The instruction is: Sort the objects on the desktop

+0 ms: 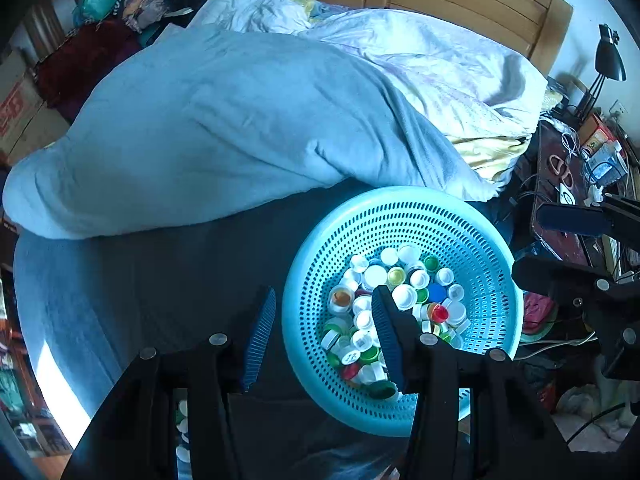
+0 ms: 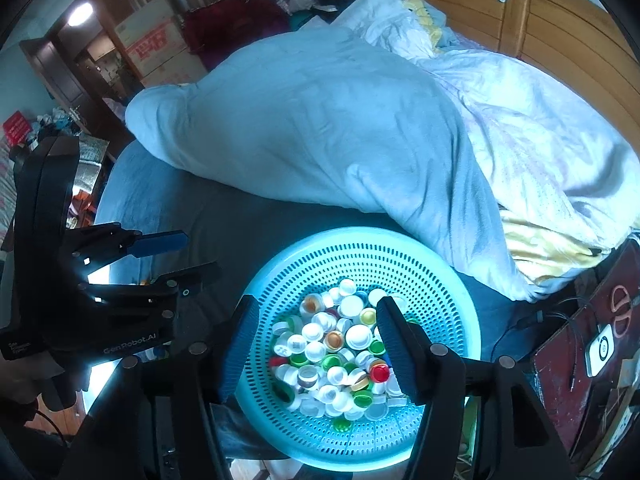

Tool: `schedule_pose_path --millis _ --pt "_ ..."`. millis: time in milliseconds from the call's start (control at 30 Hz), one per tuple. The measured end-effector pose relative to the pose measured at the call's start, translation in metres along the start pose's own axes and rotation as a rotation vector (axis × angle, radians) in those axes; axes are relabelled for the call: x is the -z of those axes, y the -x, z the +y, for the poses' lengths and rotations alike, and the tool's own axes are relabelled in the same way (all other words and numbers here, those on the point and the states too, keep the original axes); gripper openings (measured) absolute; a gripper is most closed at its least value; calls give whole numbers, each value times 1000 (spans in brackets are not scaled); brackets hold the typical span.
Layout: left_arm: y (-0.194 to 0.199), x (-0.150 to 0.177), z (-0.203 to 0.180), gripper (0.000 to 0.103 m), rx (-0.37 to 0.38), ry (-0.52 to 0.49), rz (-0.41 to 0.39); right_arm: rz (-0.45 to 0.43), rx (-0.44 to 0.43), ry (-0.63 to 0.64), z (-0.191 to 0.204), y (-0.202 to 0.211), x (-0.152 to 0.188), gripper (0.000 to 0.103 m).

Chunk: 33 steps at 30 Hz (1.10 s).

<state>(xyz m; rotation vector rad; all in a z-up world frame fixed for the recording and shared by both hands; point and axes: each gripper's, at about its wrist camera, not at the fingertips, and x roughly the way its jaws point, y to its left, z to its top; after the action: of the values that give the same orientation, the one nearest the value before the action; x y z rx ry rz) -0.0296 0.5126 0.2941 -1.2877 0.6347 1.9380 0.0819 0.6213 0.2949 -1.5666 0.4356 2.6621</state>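
basket (image 2: 280, 276), round and pale turquoise plastic, sits on the dark sheet of a bed (image 2: 224, 216), close to the near edge, just in front of a rumpled light blue blanket (image 2: 304, 120). its wall and floor are pierced all over with rows of small holes, and its rim is smooth and broad. in its bottom lies a loose heap of bottle caps (image 2: 340, 352): most are white, with several green ones, a few orange and yellow, a red one (image 2: 380, 372) toward the right side of the heap and a blue one (image 1: 437, 292) seen from the left wrist view. some lie hollow side up, others top up.

right gripper (image 2: 316, 344) hangs over the heap with its blue ribbed pads set moderately apart, nothing pressed between them; caps show in the gap below. left gripper (image 1: 324, 332) straddles the basket's left rim, one pad outside over the dark sheet and the other over the caps, its jaws also apart and empty. in the right wrist view the left gripper (image 2: 192, 256) shows off to the left of the basket.

a dark wooden side table (image 2: 560, 360) with scissors and cables stands to the right of the bed.
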Motion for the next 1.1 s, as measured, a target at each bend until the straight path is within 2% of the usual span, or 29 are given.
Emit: schedule_pose_path --millis 200,300,600,767,900,967,1100 --pt "5 27 32 47 -6 73 -1 16 -28 61 36 -11 2 74" --pt "6 46 51 48 -10 117 -2 41 -44 102 60 -22 5 75" --pt "5 144 139 48 -60 305 42 117 -122 258 159 -69 18 83" --pt "0 225 204 49 -128 445 65 174 -156 324 216 -117 46 90" --pt "-17 304 253 49 -194 593 59 210 -156 346 240 -173 79 93" --pt "-30 349 276 49 -240 681 34 209 -163 347 246 -204 96 93" --pt "-56 413 298 49 -312 795 -6 168 -158 369 257 -261 126 93"
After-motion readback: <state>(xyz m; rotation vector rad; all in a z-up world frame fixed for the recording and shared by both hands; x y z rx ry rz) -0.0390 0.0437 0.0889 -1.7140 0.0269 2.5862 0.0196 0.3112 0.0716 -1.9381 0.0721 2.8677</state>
